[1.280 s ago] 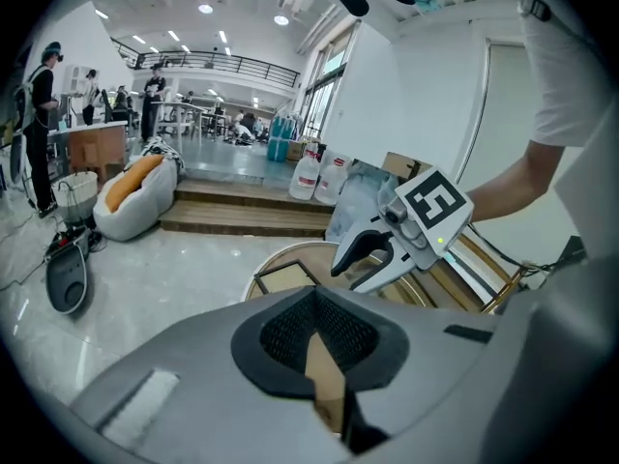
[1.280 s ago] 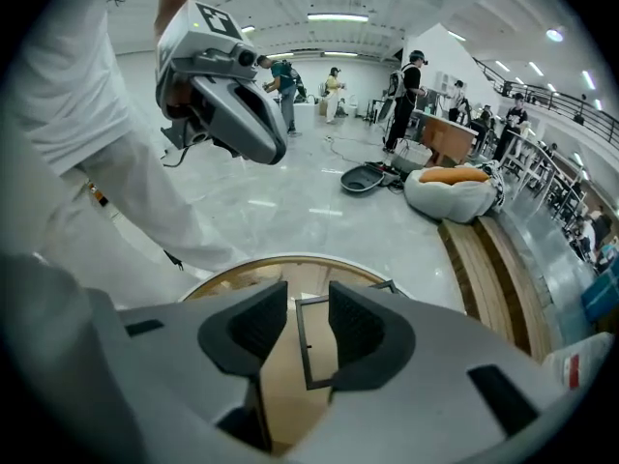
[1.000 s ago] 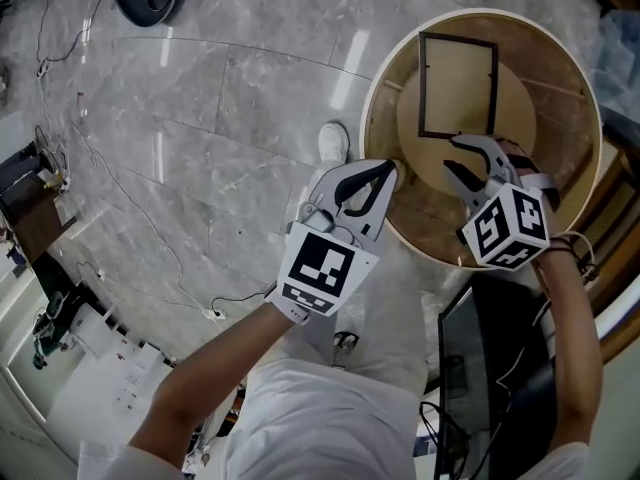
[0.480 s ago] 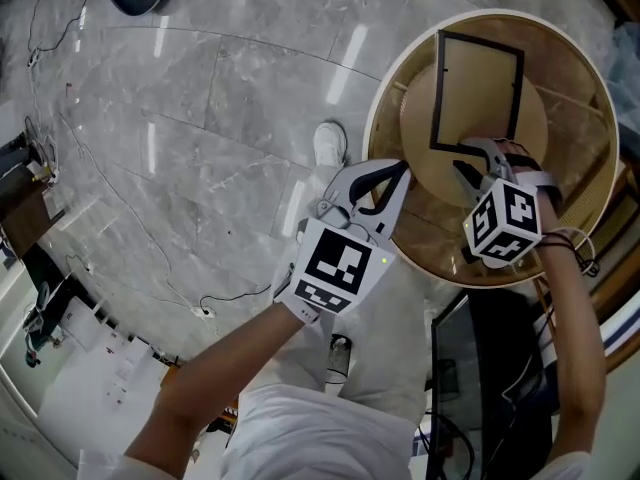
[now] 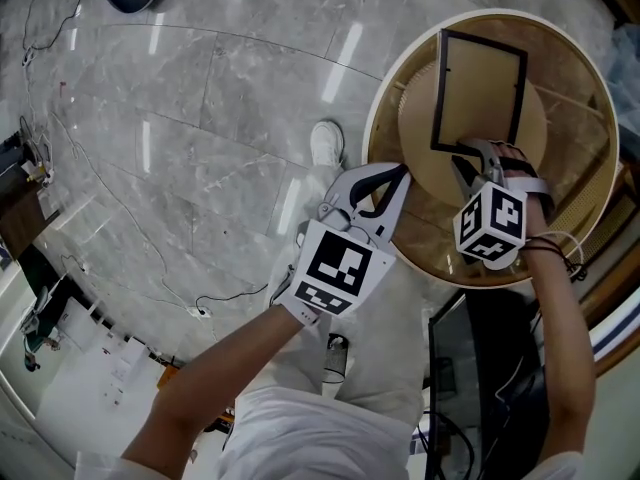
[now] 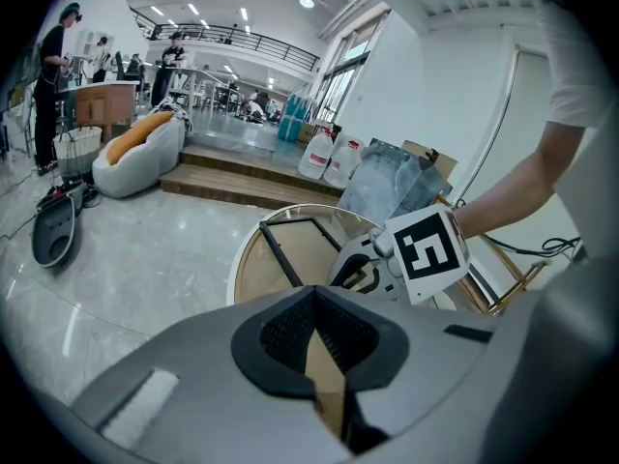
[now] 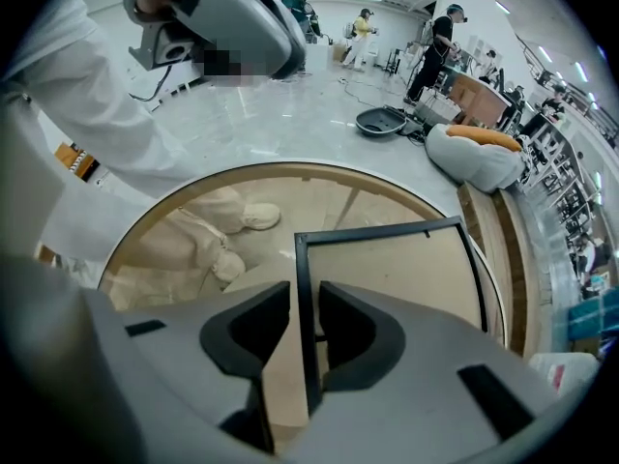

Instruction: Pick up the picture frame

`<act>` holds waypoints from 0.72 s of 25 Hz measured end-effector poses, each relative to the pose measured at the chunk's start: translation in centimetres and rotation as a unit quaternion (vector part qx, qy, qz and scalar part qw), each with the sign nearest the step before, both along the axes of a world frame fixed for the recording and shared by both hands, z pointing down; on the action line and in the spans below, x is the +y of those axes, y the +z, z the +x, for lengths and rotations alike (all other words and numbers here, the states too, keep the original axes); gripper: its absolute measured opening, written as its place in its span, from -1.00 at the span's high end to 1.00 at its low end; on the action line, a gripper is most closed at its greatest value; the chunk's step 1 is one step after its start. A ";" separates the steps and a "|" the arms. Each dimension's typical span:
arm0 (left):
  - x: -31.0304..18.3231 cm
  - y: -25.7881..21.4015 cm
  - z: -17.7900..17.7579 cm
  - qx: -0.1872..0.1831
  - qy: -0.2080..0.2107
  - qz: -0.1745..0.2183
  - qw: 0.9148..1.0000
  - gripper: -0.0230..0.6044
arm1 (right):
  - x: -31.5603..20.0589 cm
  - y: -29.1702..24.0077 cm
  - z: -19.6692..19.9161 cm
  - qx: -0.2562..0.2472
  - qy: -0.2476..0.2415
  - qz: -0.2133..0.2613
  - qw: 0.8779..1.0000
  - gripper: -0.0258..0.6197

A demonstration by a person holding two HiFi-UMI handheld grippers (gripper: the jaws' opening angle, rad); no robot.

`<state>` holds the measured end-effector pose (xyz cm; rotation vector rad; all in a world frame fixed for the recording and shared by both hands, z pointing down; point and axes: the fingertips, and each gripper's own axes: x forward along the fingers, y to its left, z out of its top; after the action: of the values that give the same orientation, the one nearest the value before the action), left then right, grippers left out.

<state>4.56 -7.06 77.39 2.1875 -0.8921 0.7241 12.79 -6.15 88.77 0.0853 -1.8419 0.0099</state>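
Two hand-held grippers are out over a round glass-topped table with a pale wooden rim [image 5: 370, 138], which stands on a grey marble floor [image 5: 200, 118]. The right gripper [image 5: 472, 154] has its jaws closed onto one side bar of the thin black rectangular picture frame [image 5: 478, 90]. The bar runs straight up between the two dark pads, and the rest of the frame reaches away from the gripper above the tabletop, over its middle. The left gripper [image 5: 396, 174] hangs just at the table's near rim, beside the right one. Its jaw tips are pressed together with nothing between them. A white shoe [image 5: 325, 143] shows on the floor next to the table.
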 end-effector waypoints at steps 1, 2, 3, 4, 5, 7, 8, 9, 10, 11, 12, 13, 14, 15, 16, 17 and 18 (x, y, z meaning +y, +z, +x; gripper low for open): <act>-0.1 0.0 -0.1 0.000 0.000 -0.001 1.000 0.95 | -0.2 0.0 0.0 0.003 0.003 0.006 1.000 0.67; -0.1 -0.1 -0.1 0.000 0.000 -0.001 1.000 0.95 | -0.3 0.1 0.1 0.007 0.005 0.011 1.000 0.71; -0.1 -0.1 -0.2 0.000 0.001 -0.001 1.000 0.95 | -0.4 0.1 0.1 0.010 0.007 0.016 1.000 0.71; -0.2 -0.1 -0.2 0.000 0.002 0.000 1.000 0.95 | -0.4 0.2 0.1 0.014 0.007 0.021 1.000 0.71; -0.1 -0.1 -0.4 0.000 0.002 0.000 1.000 0.95 | -0.4 0.2 0.1 0.018 0.005 0.027 0.999 0.71; 0.1 -0.3 -0.6 -0.001 0.004 -0.001 1.000 0.95 | -0.2 0.2 0.1 0.028 -0.001 0.035 0.999 0.72; 0.1 -0.3 -0.8 -0.002 0.004 -0.001 1.000 0.95 | -0.1 0.2 0.0 0.032 -0.004 0.035 0.999 0.73; 0.1 -0.4 -0.9 -0.002 0.005 -0.002 1.000 0.95 | 0.0 0.3 0.0 0.036 -0.008 0.034 0.999 0.74; 0.1 -0.4 -0.9 -0.002 0.005 -0.002 1.000 0.95 | 0.0 0.3 0.0 0.038 -0.011 0.031 0.999 0.75; 0.0 -0.5 -1.0 -0.002 0.005 -0.002 1.000 0.95 | 0.0 0.4 0.0 0.040 -0.014 0.029 0.999 0.78; -0.1 -0.6 -1.0 -0.001 0.005 -0.001 1.000 0.95 | -0.1 0.4 -0.1 0.039 -0.014 0.026 0.999 0.80; -0.1 -0.7 -1.1 -0.002 0.005 -0.001 1.000 0.95 | 0.0 0.3 -0.1 0.036 -0.010 0.023 0.999 0.80; -0.1 -0.9 -1.1 -0.002 0.006 0.000 1.000 0.95 | 0.0 0.1 -0.2 0.030 -0.002 0.017 0.999 0.81; -0.1 -1.1 -1.1 -0.002 0.007 0.001 1.000 0.95 | 0.0 -0.1 -0.2 0.024 0.010 0.011 1.000 0.81; 0.0 -1.3 -1.1 -0.003 0.008 0.002 1.000 0.95 | -0.1 -0.5 -0.3 0.017 0.023 0.004 1.000 0.81; 0.0 -1.6 -1.1 -0.003 0.008 0.004 1.000 0.95 | -0.2 -0.9 -0.3 0.011 0.036 0.000 0.999 0.81; 0.0 -1.8 -1.2 -0.004 0.009 0.006 1.000 0.95 | -0.3 -1.4 -0.5 0.003 0.048 -0.002 0.999 0.81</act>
<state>3.35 -7.08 75.55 2.2070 -0.8841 0.7394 12.32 -6.49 87.38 0.1705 -1.8296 0.0790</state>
